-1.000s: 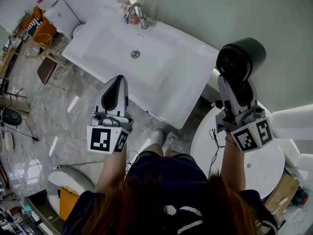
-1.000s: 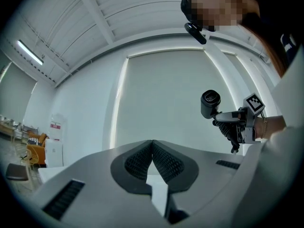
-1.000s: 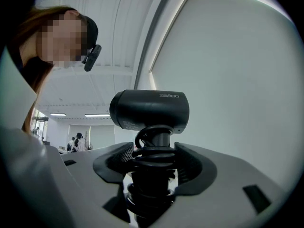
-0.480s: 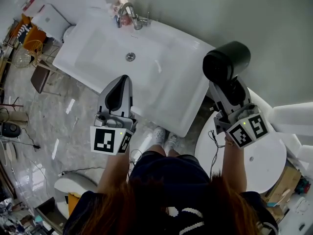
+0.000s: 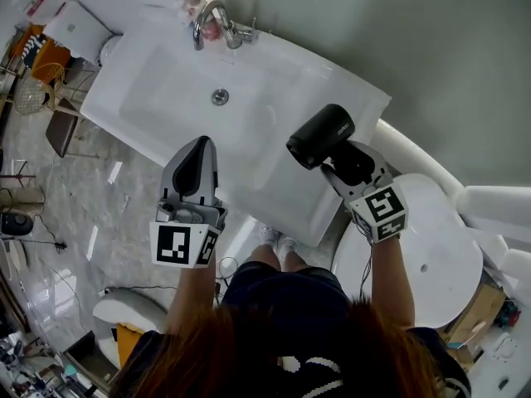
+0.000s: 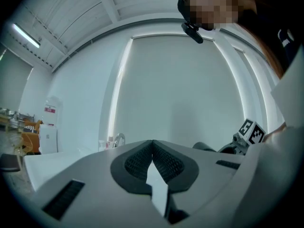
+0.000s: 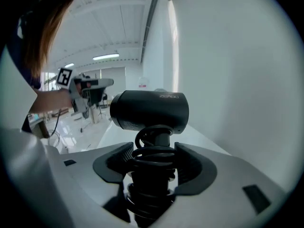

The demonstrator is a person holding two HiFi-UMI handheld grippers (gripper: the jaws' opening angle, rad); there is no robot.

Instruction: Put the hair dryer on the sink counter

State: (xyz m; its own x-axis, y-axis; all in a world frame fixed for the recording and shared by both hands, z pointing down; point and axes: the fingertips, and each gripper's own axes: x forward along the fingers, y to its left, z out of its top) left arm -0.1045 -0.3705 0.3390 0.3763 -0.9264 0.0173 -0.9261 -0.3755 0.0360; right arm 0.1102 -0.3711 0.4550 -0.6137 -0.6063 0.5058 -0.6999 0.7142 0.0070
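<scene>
A black hair dryer (image 5: 320,136) (image 7: 149,109) with its cord wound round the handle is held in my right gripper (image 5: 347,162) (image 7: 153,161), whose jaws are shut on the cord-wrapped handle. The dryer's barrel hangs over the right part of the white sink counter (image 5: 348,98), turned toward the basin. My left gripper (image 5: 197,162) (image 6: 152,160) hovers over the counter's front edge, left of the dryer, jaws shut and empty. In the left gripper view the right gripper's marker cube (image 6: 251,132) shows at the right.
A chrome faucet (image 5: 207,19) stands at the counter's back and a drain (image 5: 219,97) lies in the basin. A grey wall (image 5: 431,48) runs behind. A round white table (image 5: 440,255) stands to the right. Chairs and clutter (image 5: 41,65) sit on the glossy floor at left.
My right gripper has swung left and down with the hair dryer, from beside the counter's right end to over it, tilting the barrel toward the basin. The left gripper has barely moved.
</scene>
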